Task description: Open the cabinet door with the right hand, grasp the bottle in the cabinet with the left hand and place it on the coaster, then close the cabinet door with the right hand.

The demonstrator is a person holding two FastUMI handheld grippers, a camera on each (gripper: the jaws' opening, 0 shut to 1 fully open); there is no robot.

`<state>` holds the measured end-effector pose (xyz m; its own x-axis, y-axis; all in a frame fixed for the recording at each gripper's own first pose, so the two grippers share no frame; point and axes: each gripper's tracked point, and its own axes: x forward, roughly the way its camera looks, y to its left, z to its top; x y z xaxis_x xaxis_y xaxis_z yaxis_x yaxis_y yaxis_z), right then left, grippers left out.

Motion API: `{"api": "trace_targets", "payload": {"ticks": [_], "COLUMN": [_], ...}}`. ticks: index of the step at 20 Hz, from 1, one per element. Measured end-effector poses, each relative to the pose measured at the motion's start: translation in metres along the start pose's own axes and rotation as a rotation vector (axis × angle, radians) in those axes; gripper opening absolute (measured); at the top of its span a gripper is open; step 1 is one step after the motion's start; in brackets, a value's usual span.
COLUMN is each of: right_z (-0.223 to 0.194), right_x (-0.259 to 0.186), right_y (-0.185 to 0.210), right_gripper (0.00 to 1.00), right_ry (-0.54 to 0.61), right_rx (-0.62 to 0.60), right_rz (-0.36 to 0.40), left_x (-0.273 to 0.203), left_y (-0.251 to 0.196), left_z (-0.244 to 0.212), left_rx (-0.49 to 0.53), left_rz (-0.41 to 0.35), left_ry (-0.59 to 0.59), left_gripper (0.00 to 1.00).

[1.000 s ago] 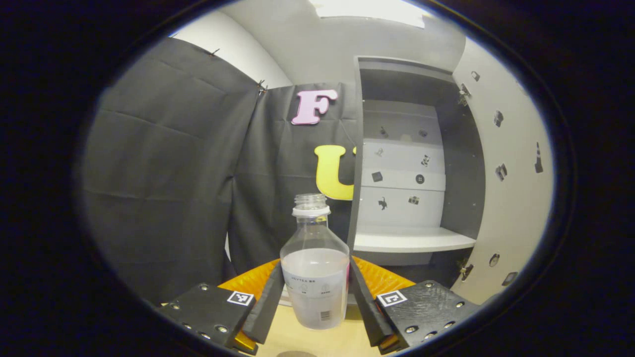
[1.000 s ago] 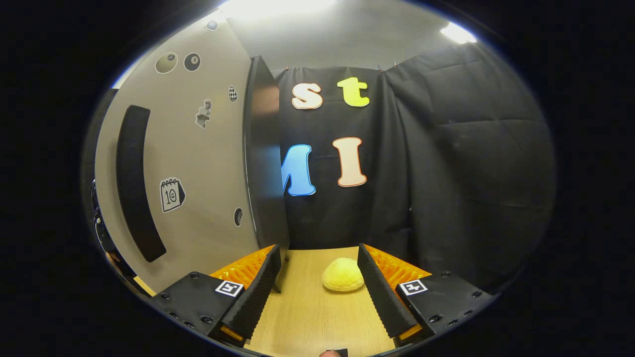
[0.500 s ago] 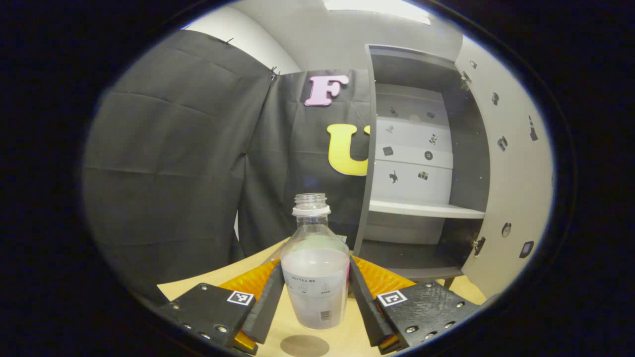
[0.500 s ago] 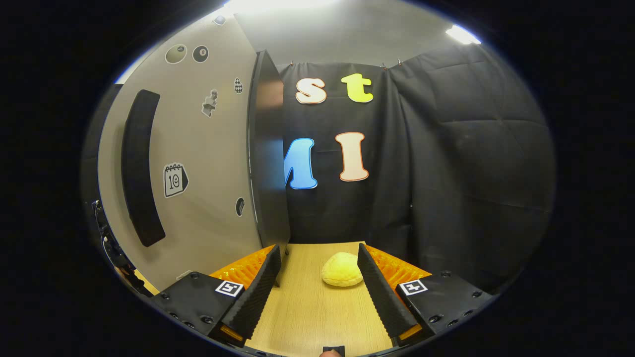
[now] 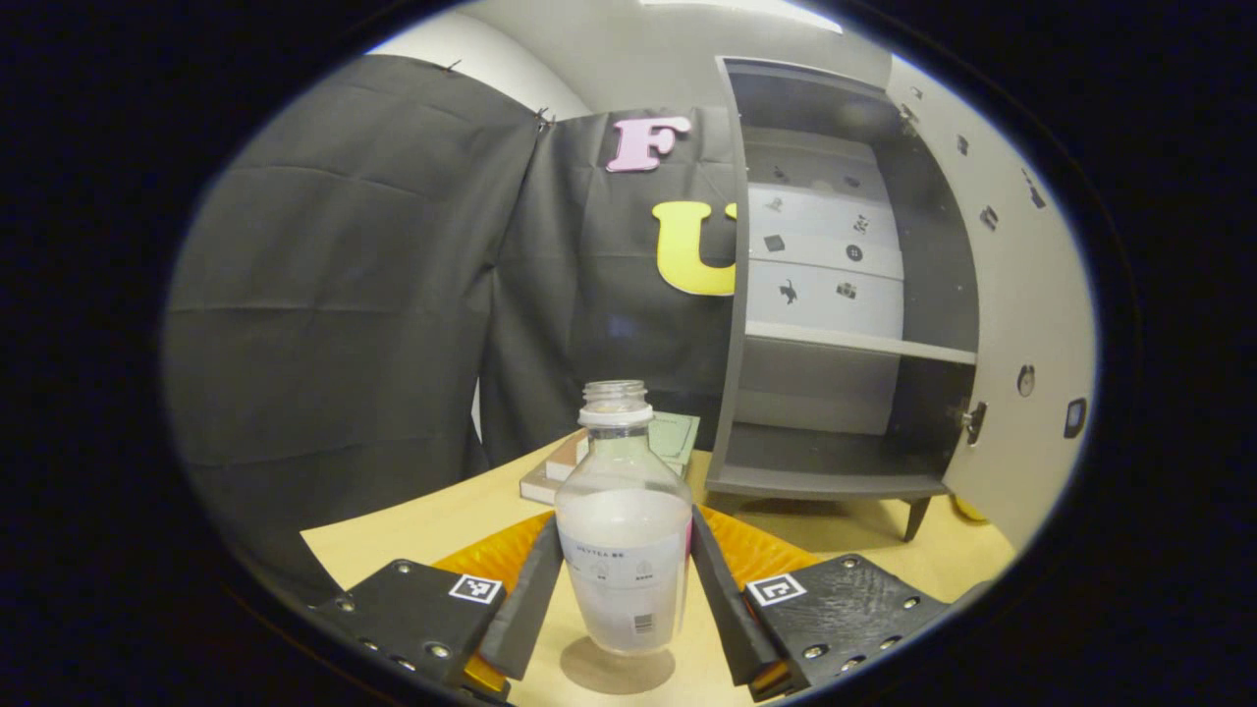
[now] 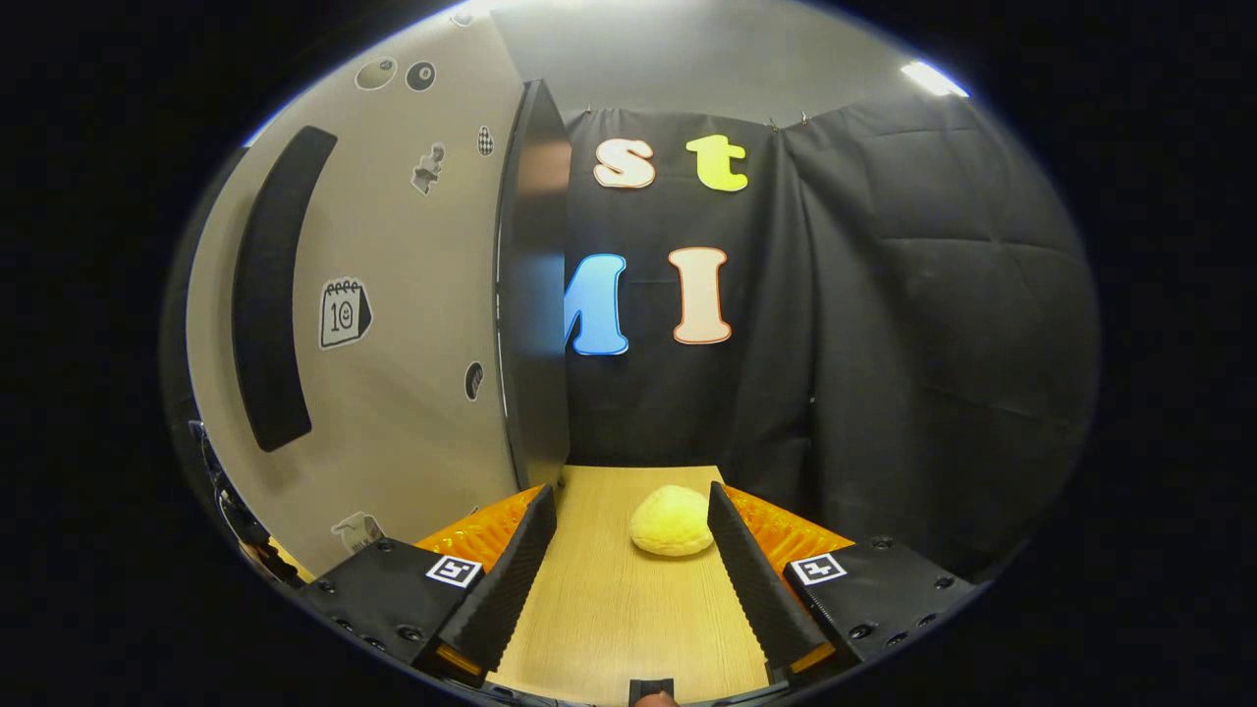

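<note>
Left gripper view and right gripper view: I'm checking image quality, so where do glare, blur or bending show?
Left gripper view: the cabinet frame bows from fisheye, and the bottle is sharp. Right gripper view: a ceiling light glares, and the cabinet door edge carries a soft sheen.

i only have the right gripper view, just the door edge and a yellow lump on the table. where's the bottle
observer: In the left gripper view the bottle stands upright between the fingers of the left gripper, which press on its sides.
operator: is it on the coaster yet
observer: The coaster lies right under its base. Whether they touch, I cannot tell.
operator: anything close by it could bump
observer: A stack of books lies on the table behind the bottle, beside the left wall of the open cabinet.
</note>
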<state>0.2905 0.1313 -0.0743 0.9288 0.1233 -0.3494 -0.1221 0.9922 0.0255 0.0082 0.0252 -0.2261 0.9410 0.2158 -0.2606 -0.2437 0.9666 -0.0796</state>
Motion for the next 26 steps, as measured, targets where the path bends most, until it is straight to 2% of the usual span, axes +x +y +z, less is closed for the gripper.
{"api": "trace_targets", "payload": {"ticks": [1, 7, 8, 10, 16, 17, 18, 19, 20, 23, 24, 26], "right_z": [-0.001, -0.009, -0.011, -0.013, -0.014, -0.014, -0.014, -0.014, -0.014, -0.012, -0.01, -0.005], "right_x": [0.0, 0.003, 0.004, 0.007, 0.013, 0.014, 0.014, 0.014, 0.014, 0.015, 0.015, 0.014], "right_y": [0.001, -0.004, -0.004, -0.005, -0.003, -0.002, -0.002, -0.002, -0.002, -0.002, -0.001, 0.001], "right_gripper": [0.98, 0.98, 0.98, 0.98, 0.98, 0.94, 0.98, 0.93, 0.93, 0.94, 0.94, 0.94], "right_ry": [0.004, 0.028, 0.032, 0.04, 0.047, 0.046, 0.044, 0.044, 0.045, 0.041, 0.037, 0.025], "right_rx": [-0.003, -0.003, -0.002, 0.0, 0.0, 0.002, 0.002, 0.003, 0.004, 0.015, 0.022, 0.025], "right_rz": [-0.001, -0.014, -0.016, -0.017, -0.004, 0.0, 0.002, 0.003, 0.006, 0.014, 0.02, 0.031], "left_x": [0.001, 0.005, 0.004, 0.004, -0.004, -0.005, -0.005, -0.005, -0.007, -0.01, -0.012, -0.017], "left_y": [-0.002, -0.001, 0.0, -0.001, -0.001, -0.002, -0.002, -0.003, -0.005, -0.004, -0.006, -0.007], "left_z": [-0.009, -0.054, -0.057, -0.065, -0.077, -0.076, -0.075, -0.075, -0.075, -0.063, -0.058, -0.045], "left_rx": [0.004, 0.034, 0.04, 0.056, 0.086, 0.086, 0.088, 0.085, 0.079, 0.096, 0.097, 0.097], "left_rz": [-0.001, 0.012, 0.015, 0.023, 0.063, 0.064, 0.066, 0.065, 0.061, 0.076, 0.077, 0.082], "left_ry": [0.008, 0.065, 0.064, 0.061, 0.053, 0.056, 0.059, 0.068, 0.078, 0.074, 0.07, 0.061], "left_gripper": [0.75, 0.75, 0.72, 0.75, 0.73, 0.74, 0.77, 0.76, 0.73, 0.89, 0.91, 0.89]}}
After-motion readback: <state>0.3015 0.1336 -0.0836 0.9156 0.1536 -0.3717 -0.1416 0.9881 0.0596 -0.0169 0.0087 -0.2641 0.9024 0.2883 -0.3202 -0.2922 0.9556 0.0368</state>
